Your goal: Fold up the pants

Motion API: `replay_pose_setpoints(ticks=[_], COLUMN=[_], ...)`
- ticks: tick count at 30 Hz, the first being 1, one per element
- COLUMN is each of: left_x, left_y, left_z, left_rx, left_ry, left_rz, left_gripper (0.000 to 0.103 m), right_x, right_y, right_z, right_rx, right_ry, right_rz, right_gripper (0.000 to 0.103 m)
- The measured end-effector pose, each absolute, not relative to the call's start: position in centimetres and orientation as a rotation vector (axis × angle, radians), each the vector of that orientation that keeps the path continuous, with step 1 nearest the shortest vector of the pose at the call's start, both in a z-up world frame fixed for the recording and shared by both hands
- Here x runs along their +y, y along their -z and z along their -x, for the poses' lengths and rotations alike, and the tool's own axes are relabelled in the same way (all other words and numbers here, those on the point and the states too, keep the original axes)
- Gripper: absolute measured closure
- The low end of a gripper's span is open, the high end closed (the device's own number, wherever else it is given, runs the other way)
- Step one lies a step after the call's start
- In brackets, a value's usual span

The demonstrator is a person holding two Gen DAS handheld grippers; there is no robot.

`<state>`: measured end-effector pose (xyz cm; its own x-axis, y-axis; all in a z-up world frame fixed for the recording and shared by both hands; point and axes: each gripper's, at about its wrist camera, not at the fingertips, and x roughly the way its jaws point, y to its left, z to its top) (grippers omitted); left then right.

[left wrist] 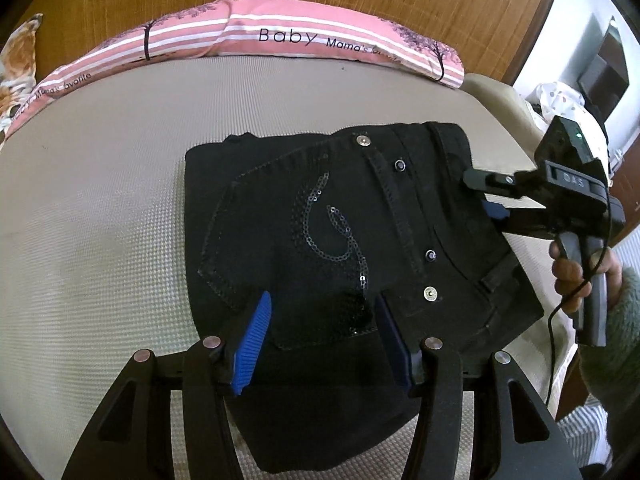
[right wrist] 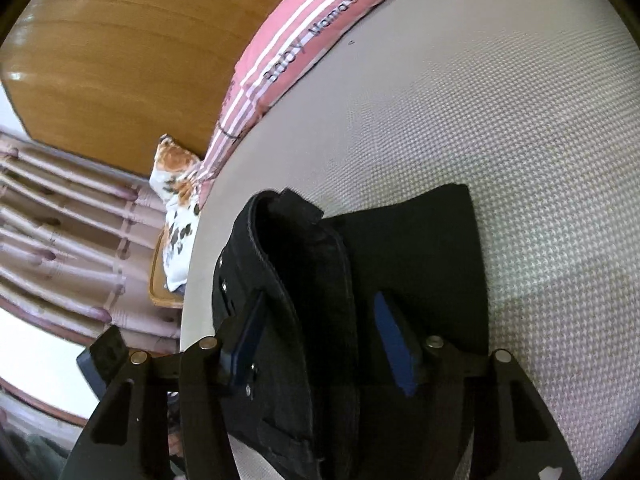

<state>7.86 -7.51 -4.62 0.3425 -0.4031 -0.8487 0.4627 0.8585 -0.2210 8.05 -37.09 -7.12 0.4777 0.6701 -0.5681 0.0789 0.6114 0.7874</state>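
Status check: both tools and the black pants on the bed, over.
Left tool open over the folded black pants. Right tool astride the waistband edge, grip unclear. Pants lie folded on the mattress. Nothing in the way.

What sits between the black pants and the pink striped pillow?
Nothing: bare mattress between the black pants and the pink striped pillow. Clearest in the left wrist view.
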Motion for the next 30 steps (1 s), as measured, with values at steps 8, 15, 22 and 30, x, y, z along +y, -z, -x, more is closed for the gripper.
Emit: replay_pose_setpoints(ticks=[8,15,22,30], left_x=[-7.8,-8.2,-8.4,-7.7], left_y=[5.1,5.2,5.2,3.1], left_z=[-8.1,-8.1,-8.0,-8.4], left_rx=[1.075,1.062,1.046,1.029], left_ry=[0.57,0.57,0.572,0.545], left_rz=[-0.07,-0.095,-0.115,-0.065], left_gripper=[0.045,0.042,0.04,0.04], right_x=[-36.3,-35.4,-34.9,-34.6], right_y=[7.1,8.0,7.5,3.8], right_z=[-6.9,-9.4,-9.3,-7.0], right_rx=[1.035,1.019,1.001,0.936], right_ry=[-0.518,-0.534,-0.471,-0.375], right_rz=[-0.834,-0.9,-0.917,-0.956], right_gripper=[0.054,0.068,0.088,0.093])
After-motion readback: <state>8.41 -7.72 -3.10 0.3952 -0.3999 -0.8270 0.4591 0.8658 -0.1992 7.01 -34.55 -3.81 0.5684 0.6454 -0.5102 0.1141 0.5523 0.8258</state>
